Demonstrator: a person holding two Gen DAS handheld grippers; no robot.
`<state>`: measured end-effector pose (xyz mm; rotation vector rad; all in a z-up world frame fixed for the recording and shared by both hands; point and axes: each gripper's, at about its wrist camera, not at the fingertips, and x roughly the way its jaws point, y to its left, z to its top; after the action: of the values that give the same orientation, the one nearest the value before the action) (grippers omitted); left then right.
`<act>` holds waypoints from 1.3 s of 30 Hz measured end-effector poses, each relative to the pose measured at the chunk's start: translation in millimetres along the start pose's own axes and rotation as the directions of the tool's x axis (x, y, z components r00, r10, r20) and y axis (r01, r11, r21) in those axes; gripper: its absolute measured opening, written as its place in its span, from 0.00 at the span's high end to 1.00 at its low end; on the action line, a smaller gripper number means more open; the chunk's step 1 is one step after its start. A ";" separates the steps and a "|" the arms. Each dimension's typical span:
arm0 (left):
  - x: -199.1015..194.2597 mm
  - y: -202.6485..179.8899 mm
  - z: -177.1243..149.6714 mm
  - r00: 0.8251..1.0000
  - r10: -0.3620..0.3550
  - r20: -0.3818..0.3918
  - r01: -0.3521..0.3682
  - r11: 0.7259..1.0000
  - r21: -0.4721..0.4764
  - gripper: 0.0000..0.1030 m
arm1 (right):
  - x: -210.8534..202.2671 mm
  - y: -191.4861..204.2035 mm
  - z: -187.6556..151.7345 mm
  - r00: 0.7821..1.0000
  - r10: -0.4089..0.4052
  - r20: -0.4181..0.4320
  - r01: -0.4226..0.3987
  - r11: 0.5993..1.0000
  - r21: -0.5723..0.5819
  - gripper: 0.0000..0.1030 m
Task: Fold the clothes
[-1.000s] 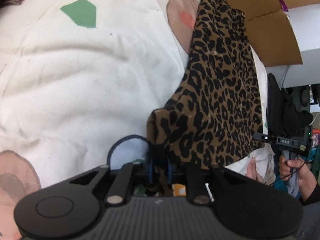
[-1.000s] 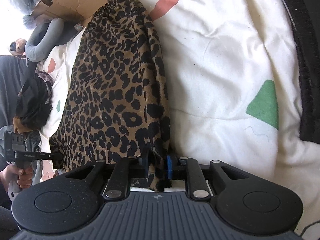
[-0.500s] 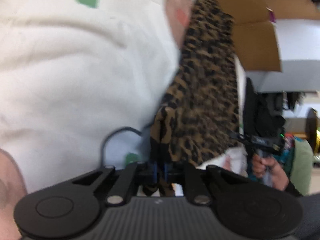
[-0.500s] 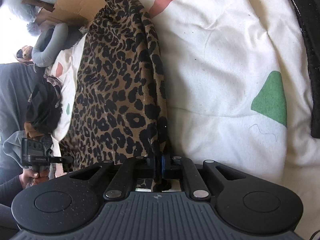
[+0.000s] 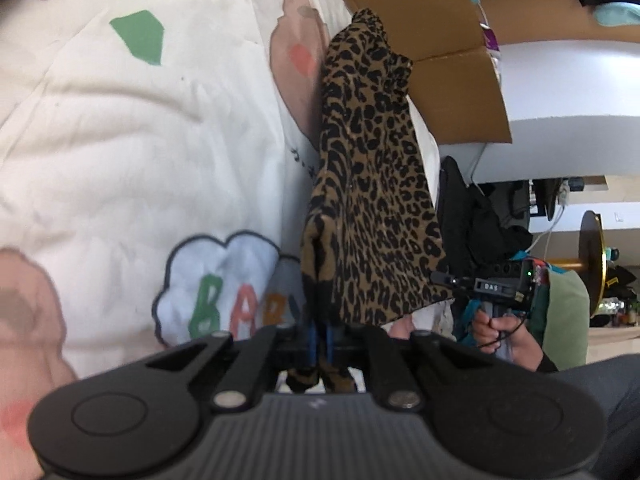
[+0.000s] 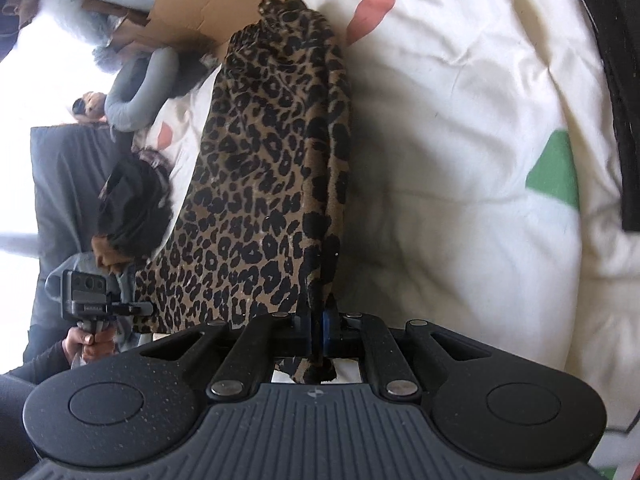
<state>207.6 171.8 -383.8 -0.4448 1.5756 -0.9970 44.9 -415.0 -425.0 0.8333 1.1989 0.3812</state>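
A leopard-print garment (image 5: 372, 208) stretches away from me over a white quilt (image 5: 140, 160). My left gripper (image 5: 320, 334) is shut on one near corner of it, the cloth pinched between the blue pads and poking out behind them. In the right wrist view the same leopard-print garment (image 6: 264, 184) rises off the quilt (image 6: 460, 140), and my right gripper (image 6: 318, 330) is shut on its other near corner. Each view shows the opposite gripper in a hand: the right one (image 5: 500, 288) and the left one (image 6: 90, 298). The garment's far end is bunched and still rests on the quilt.
The quilt carries printed patches: a green shape (image 5: 140, 36), a cloud with coloured letters (image 5: 220, 280). Flattened cardboard (image 5: 440, 52) lies beyond the bed's far edge. Dark clothing (image 5: 476, 216) is piled at the right. A black fabric edge (image 6: 612, 80) borders the quilt.
Both grippers closed fully on the garment's near corners and lifted them, so the cloth now hangs taut and steeper off the quilt. The cloud print came into view under the left gripper.
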 end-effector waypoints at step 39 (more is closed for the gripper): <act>-23.6 -21.7 20.5 0.987 -0.020 0.161 0.021 1.000 0.001 0.96 | -18.3 7.2 7.0 0.980 0.149 0.133 -0.160 0.984 0.081 0.97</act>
<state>228.1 169.8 -351.8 -0.5300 1.4285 -0.9520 46.2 -425.0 -406.7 1.0189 1.0425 0.3960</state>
